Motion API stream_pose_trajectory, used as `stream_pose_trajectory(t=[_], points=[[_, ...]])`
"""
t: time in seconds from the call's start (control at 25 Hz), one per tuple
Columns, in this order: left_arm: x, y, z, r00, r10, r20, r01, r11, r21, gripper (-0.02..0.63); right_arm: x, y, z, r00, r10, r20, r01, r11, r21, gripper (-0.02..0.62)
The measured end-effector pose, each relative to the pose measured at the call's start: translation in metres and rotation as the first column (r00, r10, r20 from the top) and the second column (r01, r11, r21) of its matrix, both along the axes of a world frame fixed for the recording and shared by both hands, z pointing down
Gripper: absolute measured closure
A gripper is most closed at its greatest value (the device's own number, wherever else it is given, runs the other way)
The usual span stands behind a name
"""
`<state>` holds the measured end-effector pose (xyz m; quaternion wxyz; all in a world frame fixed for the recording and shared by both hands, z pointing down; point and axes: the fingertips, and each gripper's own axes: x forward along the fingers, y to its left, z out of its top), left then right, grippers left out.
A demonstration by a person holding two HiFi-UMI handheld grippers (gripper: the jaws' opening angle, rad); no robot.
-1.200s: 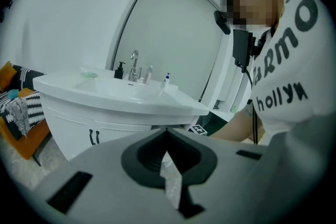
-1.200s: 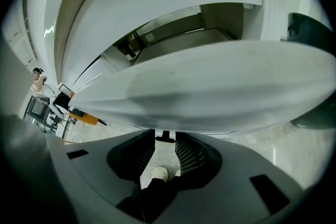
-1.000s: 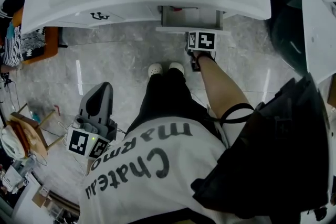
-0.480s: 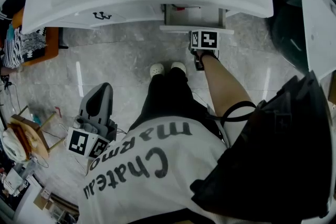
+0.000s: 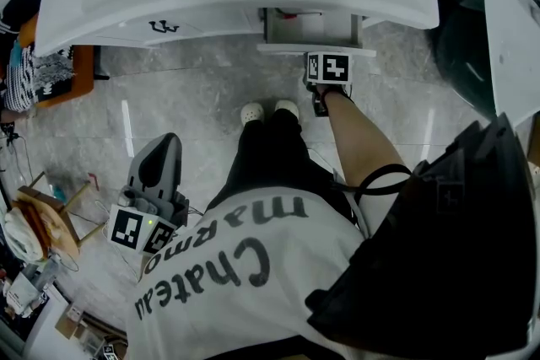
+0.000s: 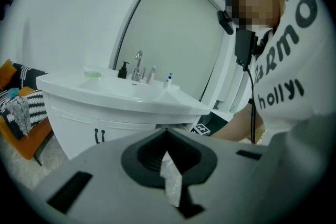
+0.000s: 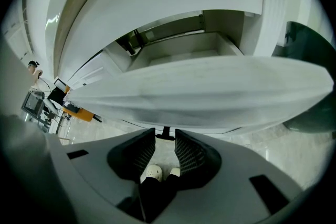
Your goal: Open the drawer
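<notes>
Drawer (image 5: 283, 48) points toward the person, front crosswise; right gripper (image 7: 165, 137) clamps its handle (image 7: 165, 133), left gripper (image 6: 167, 131) jaws together.

Head view drifted slightly right; drawer (image 5: 316, 49), right hand-held gripper (image 5: 326, 63) shifted alike.

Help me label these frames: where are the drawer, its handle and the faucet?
drawer (image 5: 283, 48): head view, on its pulled-out front panel.
handle (image 7: 165, 133): right gripper view, on the dark bar under the drawer front.
faucet (image 6: 138, 63): left gripper view, on its upright spout.
</notes>
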<state>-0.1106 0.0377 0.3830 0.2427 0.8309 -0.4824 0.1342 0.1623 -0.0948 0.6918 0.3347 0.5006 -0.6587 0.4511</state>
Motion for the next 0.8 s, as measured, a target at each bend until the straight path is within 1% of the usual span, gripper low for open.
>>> stream_pose_trajectory(t=[0.24, 0.36, 0.56, 0.72, 0.8], points=[[-0.001, -0.003, 0.001, 1.000, -0.004, -0.003, 0.004, 1.000, -0.002, 0.600, 0.000, 0.002, 0.001, 1.000, 0.004, 0.003, -0.004, 1.000, -0.008, 0.472], [-0.003, -0.006, 0.004, 1.000, 0.008, 0.004, -0.008, 1.000, 0.001, 0.600, -0.001, 0.001, 0.000, 1.000, 0.009, 0.003, -0.009, 1.000, -0.016, 0.471], [0.006, -0.013, -0.005, 1.000, 0.005, -0.014, -0.005, 1.000, 0.013, 0.600, 0.000, 0.001, 0.001, 1.000, 0.006, 0.016, -0.005, 0.999, -0.043, 0.466], [0.000, -0.013, -0.004, 1.000, 0.020, 0.019, -0.021, 0.999, 0.030, 0.600, 0.001, 0.002, 0.003, 0.998, 0.041, 0.046, -0.037, 0.997, -0.071, 0.462], [-0.001, -0.015, -0.006, 1.000, 0.013, 0.021, -0.014, 0.999, 0.033, 0.600, 0.001, 0.007, 0.006, 0.999, 0.014, 0.041, -0.010, 0.995, -0.098, 0.460]])
